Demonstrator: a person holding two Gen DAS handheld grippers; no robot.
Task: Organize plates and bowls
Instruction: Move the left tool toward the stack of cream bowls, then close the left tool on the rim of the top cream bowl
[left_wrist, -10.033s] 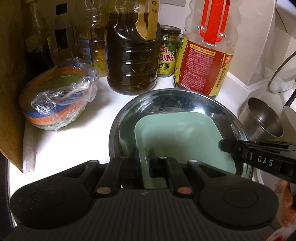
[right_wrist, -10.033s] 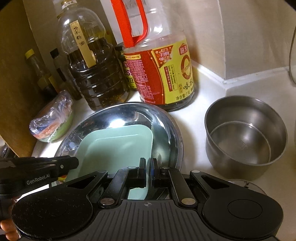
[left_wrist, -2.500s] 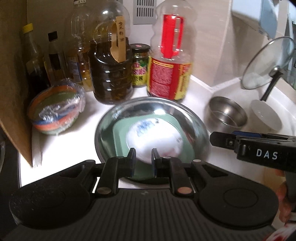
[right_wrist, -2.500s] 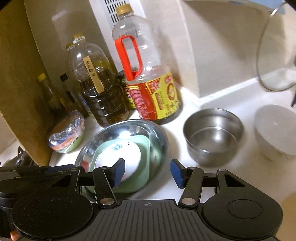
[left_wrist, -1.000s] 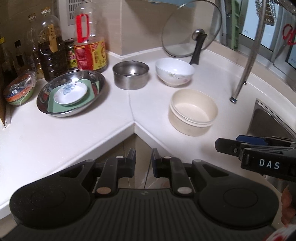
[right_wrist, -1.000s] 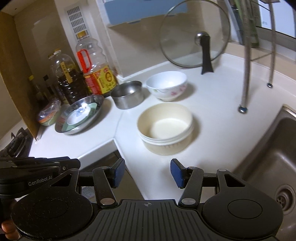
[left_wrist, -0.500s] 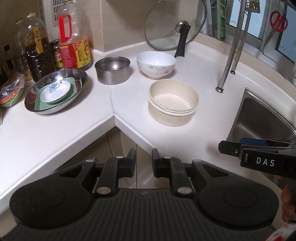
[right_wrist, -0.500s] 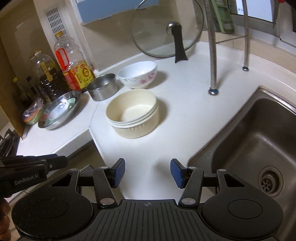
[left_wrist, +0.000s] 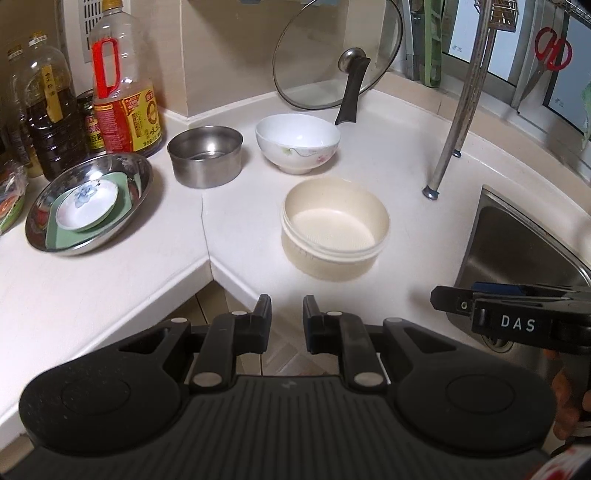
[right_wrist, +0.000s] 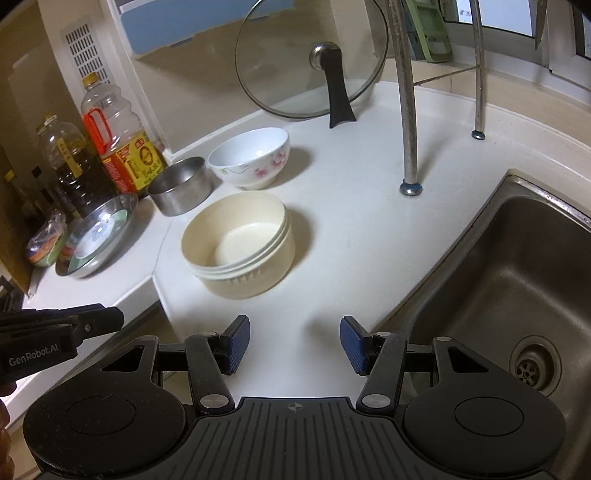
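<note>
A cream bowl (left_wrist: 334, 229) stands on the white counter, also in the right wrist view (right_wrist: 238, 243). Behind it are a white floral bowl (left_wrist: 297, 142) (right_wrist: 249, 157) and a steel pot (left_wrist: 205, 155) (right_wrist: 181, 184). At left a steel plate (left_wrist: 138, 173) (right_wrist: 122, 210) holds a green square plate (left_wrist: 127, 195) with a small white dish (left_wrist: 88, 208) on it. My left gripper (left_wrist: 286, 319) is nearly closed and empty, off the counter's front edge. My right gripper (right_wrist: 294, 341) is open and empty, over the counter in front of the cream bowl.
Oil and sauce bottles (left_wrist: 123, 96) stand at the back left beside a wrapped bowl stack (right_wrist: 44, 243). A glass lid (left_wrist: 332, 59) leans on the back wall. A rack leg (right_wrist: 408, 122) stands right of the bowls. The sink (right_wrist: 517, 280) lies at right.
Both grippers have pulled back from the steel plate, leaving the small white dish on the green plate. In the last half second both views moved slightly closer to the cream bowl.
</note>
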